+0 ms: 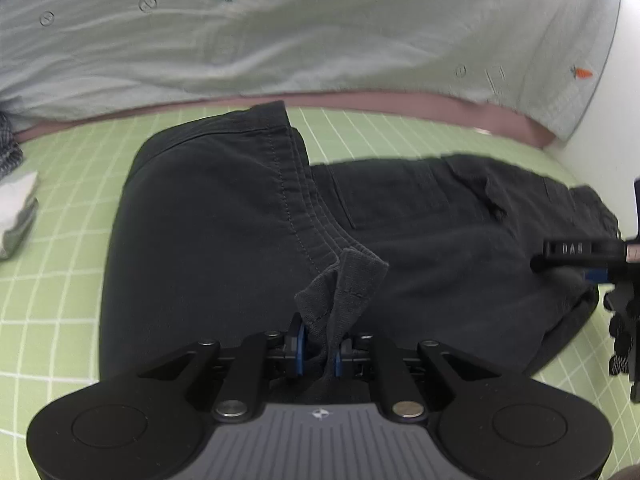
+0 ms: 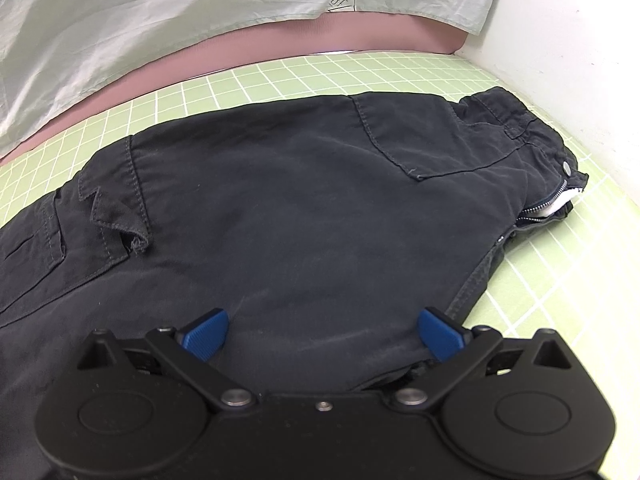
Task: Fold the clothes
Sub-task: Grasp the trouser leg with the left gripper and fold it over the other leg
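Left black gripper [image 1: 320, 350], blue-padded, clenched on a pinched-up tab of dark charcoal woven trousers [image 1: 224, 216], the thin fabric bunched and creased between the pads. Folded-over trouser leg lying smooth and matte on the left, edged by a ribbed, double-stitched hem running diagonally toward the pinch. Beyond, pale green cutting mat [image 1: 60, 280] with a white grid, then a dusty pink band [image 1: 360, 100] and a wrinkled pale mint sheet [image 1: 320, 40] with embroidered orange carrots. Folded white cloth [image 1: 16, 212] at the mat's left edge. Right black gripper [image 1: 576, 252] visible at the far right, over the trousers.

Right gripper [image 2: 322, 334] spread wide, ribbed blue pads [image 2: 206, 334] resting against the soft, faintly sheened trousers [image 2: 300, 208], grasping nothing. Cargo pocket flap [image 2: 116, 216] curled upward on the left; slanted stitched pocket, metal snap [image 2: 567, 167] and open zipper [image 2: 548, 204] at the waistband on the right. Trousers flat on the mat [image 2: 560, 280], close beside a smooth white wall [image 2: 580, 40].
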`<state>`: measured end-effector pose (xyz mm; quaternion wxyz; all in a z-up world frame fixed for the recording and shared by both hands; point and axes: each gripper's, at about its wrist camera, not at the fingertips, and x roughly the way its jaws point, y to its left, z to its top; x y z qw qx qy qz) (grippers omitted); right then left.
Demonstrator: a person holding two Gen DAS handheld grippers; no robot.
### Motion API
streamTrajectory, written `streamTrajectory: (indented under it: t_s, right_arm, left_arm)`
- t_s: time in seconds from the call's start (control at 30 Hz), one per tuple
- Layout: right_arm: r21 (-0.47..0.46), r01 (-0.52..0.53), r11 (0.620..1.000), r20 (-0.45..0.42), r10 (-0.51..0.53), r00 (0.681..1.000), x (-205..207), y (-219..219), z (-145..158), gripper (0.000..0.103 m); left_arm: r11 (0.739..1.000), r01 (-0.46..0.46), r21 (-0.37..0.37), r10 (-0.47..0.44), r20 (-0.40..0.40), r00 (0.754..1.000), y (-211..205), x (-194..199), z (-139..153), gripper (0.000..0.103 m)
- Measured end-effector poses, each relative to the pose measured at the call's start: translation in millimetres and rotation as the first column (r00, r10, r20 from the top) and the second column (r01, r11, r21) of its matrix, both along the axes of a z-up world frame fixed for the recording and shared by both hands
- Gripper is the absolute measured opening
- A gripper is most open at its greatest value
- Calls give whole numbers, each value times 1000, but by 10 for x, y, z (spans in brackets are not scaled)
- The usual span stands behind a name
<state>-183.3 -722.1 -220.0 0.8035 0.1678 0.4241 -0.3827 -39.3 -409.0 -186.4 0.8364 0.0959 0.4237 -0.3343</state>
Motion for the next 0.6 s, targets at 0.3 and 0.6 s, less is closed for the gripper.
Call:
streamTrajectory:
  t_s: [0.3, 0.6]
  right_arm:
    - [4, -15, 1000, 2, 15, 1000, -4, 15, -18, 103]
    - [31, -29, 999, 47, 28, 998, -123, 11, 66, 102]
  left_arm:
    - [1000, 4, -4, -4, -91, 996, -16, 61, -1, 44]
    - [998, -37, -41, 32, -119, 992, -3, -13, 192, 62]
